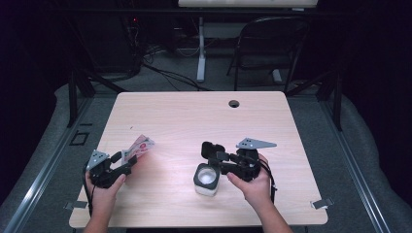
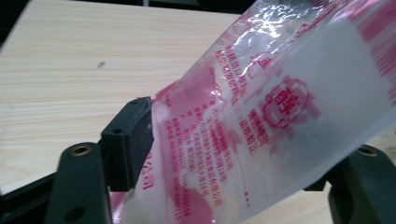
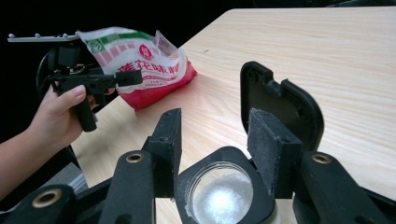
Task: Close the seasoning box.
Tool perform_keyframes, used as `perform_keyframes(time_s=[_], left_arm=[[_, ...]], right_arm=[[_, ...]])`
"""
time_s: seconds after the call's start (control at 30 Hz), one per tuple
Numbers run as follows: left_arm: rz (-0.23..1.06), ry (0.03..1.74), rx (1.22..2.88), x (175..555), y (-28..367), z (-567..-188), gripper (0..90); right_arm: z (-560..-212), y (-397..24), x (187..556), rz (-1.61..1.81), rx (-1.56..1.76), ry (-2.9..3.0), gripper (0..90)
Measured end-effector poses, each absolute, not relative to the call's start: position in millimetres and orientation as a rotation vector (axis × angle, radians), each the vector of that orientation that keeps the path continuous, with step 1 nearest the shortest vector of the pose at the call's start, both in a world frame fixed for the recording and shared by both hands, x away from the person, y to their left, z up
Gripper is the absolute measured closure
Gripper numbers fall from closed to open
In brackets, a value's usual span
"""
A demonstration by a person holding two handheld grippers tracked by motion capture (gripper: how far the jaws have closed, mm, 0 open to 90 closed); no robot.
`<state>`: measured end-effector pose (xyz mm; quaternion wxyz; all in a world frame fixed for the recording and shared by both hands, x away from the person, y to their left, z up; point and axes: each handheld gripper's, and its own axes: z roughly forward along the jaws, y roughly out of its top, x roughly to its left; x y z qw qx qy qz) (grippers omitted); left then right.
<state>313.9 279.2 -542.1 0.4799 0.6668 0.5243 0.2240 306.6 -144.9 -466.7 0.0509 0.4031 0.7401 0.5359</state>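
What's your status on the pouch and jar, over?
Left tongs open, red seasoning pouch between them. Right tongs astride open jar of white powder, grip unclear. Nothing between pouch and jar.

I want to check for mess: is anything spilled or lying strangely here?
No spill shows on the table. The red-and-clear bag lies tilted between the left gripper jaws, and the jar stands with its black lid flipped open.

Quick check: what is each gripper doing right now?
Left gripper: open, bag loose between its jaws.
Right gripper: open around the jar, not pressing it.
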Motion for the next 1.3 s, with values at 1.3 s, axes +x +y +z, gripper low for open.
perform_keyframes(time_s=[1.3], left_arm=[[0.444, 1.103, 1.861, 284.7, 226.3, -543.7, 29.1]], right_arm=[[-458.7, -164.8, 306.8, 1.584, 1.245, 2.086, 48.3]])
